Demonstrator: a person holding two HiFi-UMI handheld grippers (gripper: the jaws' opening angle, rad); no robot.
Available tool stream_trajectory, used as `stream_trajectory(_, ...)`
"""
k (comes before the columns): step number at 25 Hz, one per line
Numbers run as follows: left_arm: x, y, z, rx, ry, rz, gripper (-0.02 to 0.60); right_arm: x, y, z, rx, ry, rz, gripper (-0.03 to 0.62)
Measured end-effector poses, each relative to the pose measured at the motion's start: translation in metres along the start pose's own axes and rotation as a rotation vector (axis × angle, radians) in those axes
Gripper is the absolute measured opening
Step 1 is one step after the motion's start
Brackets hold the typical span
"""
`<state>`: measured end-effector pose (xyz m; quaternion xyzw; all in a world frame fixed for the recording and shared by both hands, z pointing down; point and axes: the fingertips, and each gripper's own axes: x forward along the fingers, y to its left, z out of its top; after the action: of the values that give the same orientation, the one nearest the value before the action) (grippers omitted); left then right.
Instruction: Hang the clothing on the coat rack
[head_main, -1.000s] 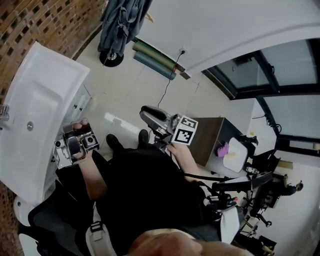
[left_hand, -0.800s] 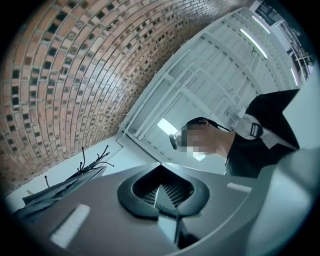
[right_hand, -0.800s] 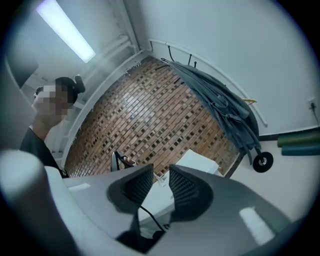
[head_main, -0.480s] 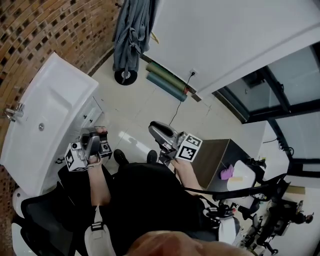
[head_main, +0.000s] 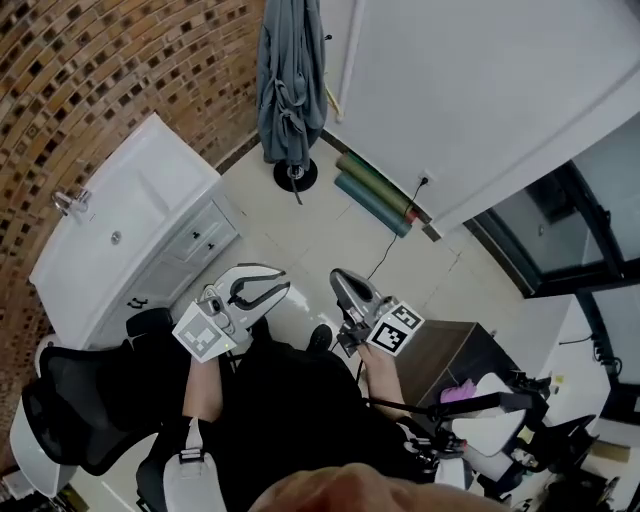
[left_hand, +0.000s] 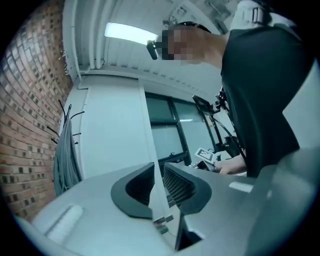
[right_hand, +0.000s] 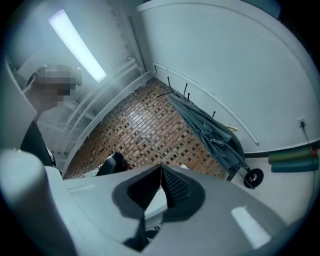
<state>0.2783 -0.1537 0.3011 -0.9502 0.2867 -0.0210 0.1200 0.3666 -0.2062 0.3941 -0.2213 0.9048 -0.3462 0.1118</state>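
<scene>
A grey garment (head_main: 290, 80) hangs on the coat rack by the brick wall, above the rack's round black base (head_main: 295, 178). It also shows in the left gripper view as the grey garment (left_hand: 62, 160) and in the right gripper view as the grey garment (right_hand: 210, 132). My left gripper (head_main: 280, 286) is held level in front of the person's body, far from the rack. Its jaws have just been opening and nothing is between them (left_hand: 159, 172). Beside it, my right gripper (head_main: 338, 276) is shut and empty (right_hand: 161, 172).
A white sink cabinet (head_main: 150, 220) stands along the brick wall at the left. A black office chair (head_main: 70, 400) is at lower left. Two green rolls (head_main: 375, 195) lie by the white wall. A brown cabinet (head_main: 440, 350) with cluttered gear stands at the right.
The head view has swung, so the rack now sits at top centre. My left gripper has swung right towards the middle and turned, with its jaws now apart. The right gripper moved slightly right.
</scene>
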Motion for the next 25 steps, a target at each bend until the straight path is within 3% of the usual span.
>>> stream_trajectory(4, 0.014, -0.022, -0.003, 0.120, 0.099, 0.078, 0.034, -0.018, -0.019, -0.001, -0.036, 0.032, 0.014, 0.000)
stream_trajectory(7, 0.006, -0.035, -0.004, 0.142, 0.158, 0.108, 0.003, -0.023, -0.018, 0.004, -0.065, 0.033, 0.025, 0.000)
stream_trajectory(9, -0.002, -0.028, 0.002, 0.144, 0.147, 0.142, 0.003, -0.022, -0.011, 0.012, -0.107, 0.020, 0.027, 0.000)
stream_trajectory(13, -0.018, -0.001, 0.014, 0.094, 0.091, 0.220, 0.003, -0.007, 0.009, 0.027, -0.247, 0.021, 0.017, 0.000)
stream_trajectory(20, -0.036, 0.045, 0.043, 0.000, -0.089, 0.287, 0.003, 0.059, 0.077, 0.071, -0.662, 0.021, 0.042, 0.000)
stream_trajectory(25, -0.087, 0.105, 0.058, -0.059, -0.237, 0.410, 0.003, 0.129, 0.093, 0.051, -0.722, 0.132, 0.024, 0.000)
